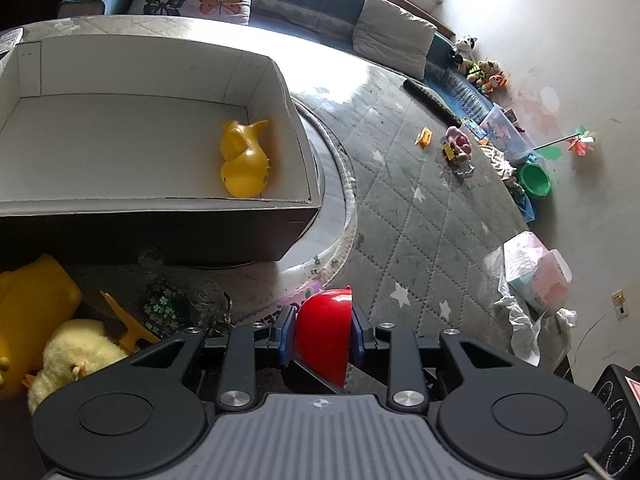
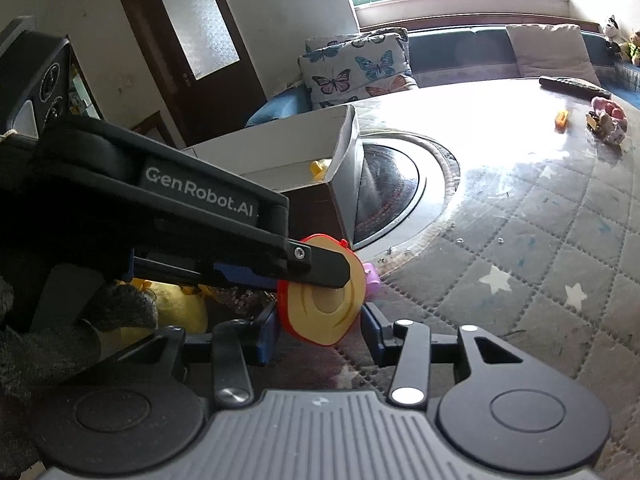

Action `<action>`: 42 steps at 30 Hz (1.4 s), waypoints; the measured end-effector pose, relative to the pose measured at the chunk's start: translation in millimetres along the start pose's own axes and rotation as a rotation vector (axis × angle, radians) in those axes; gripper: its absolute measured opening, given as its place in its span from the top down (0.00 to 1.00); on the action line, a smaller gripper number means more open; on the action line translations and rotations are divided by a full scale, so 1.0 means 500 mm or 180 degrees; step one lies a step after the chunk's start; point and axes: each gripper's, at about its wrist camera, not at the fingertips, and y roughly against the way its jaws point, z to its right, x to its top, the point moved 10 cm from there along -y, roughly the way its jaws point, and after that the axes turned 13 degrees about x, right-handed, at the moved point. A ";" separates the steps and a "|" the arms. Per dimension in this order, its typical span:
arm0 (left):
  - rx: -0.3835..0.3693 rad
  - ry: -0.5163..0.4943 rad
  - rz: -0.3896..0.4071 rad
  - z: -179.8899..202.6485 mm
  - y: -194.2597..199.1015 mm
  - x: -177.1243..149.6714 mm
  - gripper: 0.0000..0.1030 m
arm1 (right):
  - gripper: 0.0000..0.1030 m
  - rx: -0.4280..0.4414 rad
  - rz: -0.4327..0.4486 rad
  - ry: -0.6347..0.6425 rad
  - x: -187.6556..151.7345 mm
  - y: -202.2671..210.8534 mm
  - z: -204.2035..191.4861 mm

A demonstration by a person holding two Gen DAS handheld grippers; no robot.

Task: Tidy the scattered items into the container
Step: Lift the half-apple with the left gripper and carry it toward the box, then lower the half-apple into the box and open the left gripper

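step: carry | left gripper [image 1: 323, 330] clamps red toy half-apple [image 1: 325, 332] (right gripper [image 2: 320, 330] open) | next: lift to far-left cardboard box [image 1: 168, 200]

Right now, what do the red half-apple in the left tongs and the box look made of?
Red half-apple: probably hard moulded plastic; the glossy skin shows highlights, and the right wrist view shows a flat, matte yellow cut face with moulded rings. Held in the left tongs.
Box: likely cardboard; thin matte white walls, folded flap seams, raw cut edges.
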 end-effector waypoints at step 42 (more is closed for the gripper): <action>0.0297 0.0677 0.0058 -0.232 -0.056 0.230 0.69 | 0.57 0.0262 -0.0558 0.0683 0.173 -0.297 -0.095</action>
